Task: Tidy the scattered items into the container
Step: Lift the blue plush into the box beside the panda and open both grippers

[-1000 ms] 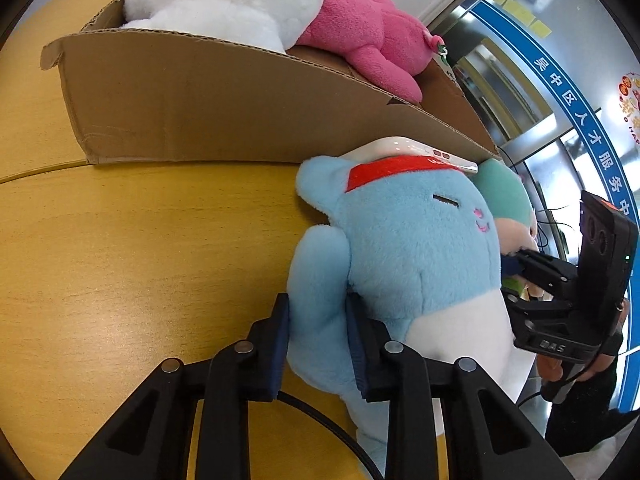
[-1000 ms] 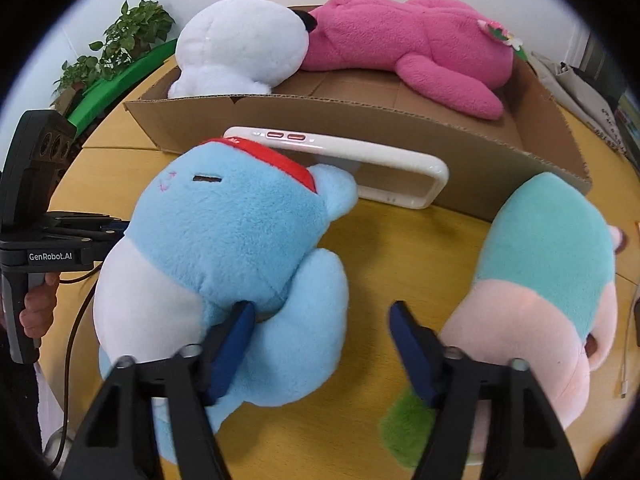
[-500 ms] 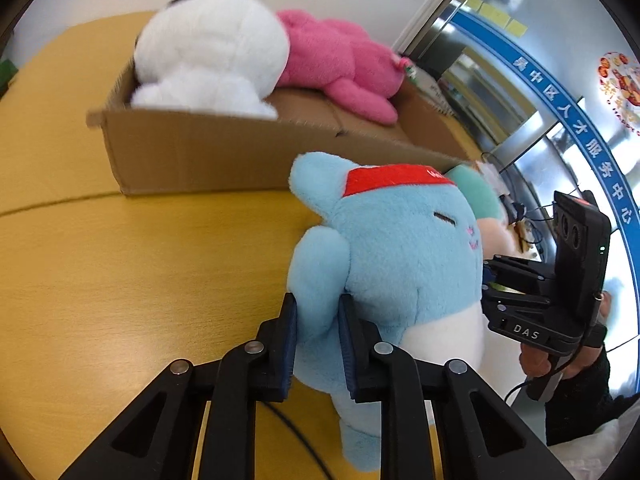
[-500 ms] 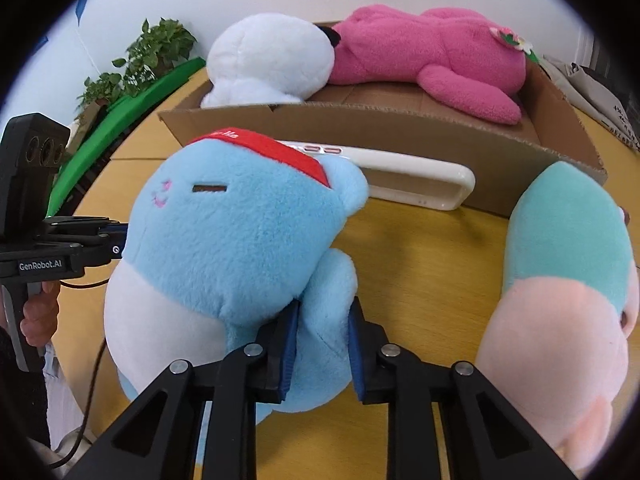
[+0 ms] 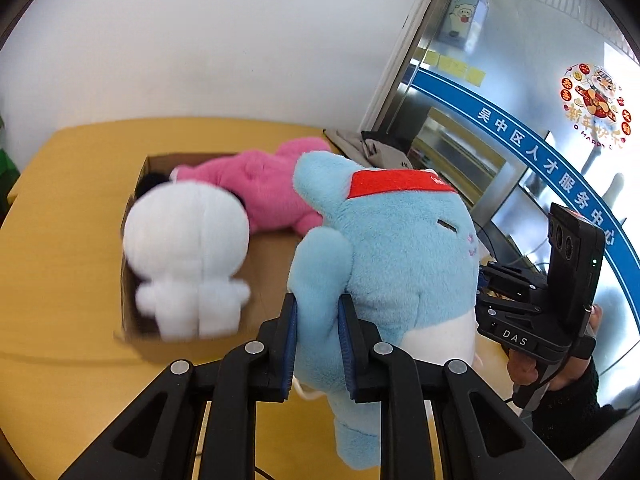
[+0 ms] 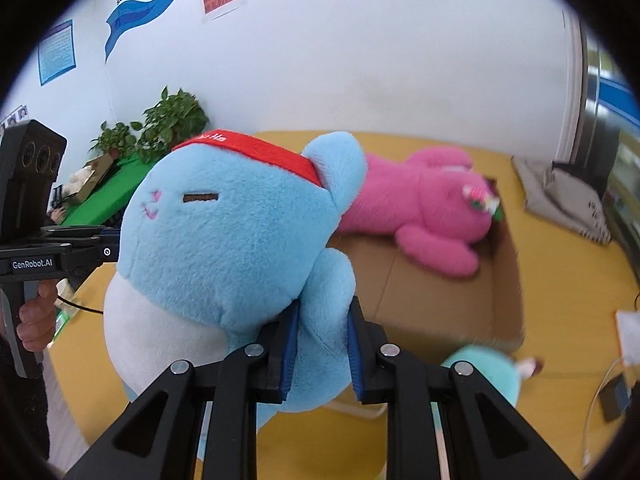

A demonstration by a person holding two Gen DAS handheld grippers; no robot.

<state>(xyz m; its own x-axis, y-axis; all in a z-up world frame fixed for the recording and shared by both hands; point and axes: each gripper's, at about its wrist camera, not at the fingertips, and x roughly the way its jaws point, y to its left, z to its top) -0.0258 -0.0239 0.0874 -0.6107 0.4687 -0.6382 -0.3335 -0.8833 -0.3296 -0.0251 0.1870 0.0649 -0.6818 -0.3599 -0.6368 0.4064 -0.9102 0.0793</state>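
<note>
A light blue plush toy [image 5: 400, 256] with a red headband hangs in the air between both grippers. My left gripper [image 5: 318, 308] is shut on one of its arms, and my right gripper [image 6: 322, 312] is shut on the other arm of the blue plush [image 6: 224, 248]. Behind and below it lies the open cardboard box [image 5: 132, 320] with a white plush [image 5: 188, 248] and a pink plush [image 5: 260, 188] inside. In the right wrist view the box [image 6: 508, 280] shows bare floor in front of the pink plush [image 6: 420, 208].
A teal and pink plush [image 6: 488, 372] lies on the yellow table [image 6: 560, 312] just in front of the box. Grey cloth [image 6: 560, 196] sits at the table's far right, a phone [image 6: 618, 396] near its right edge. Potted plants [image 6: 168, 124] stand beyond the table at left.
Both grippers closed on the blue plush's arms and lifted it off the table. The box now appears lower and farther, seen from above.
</note>
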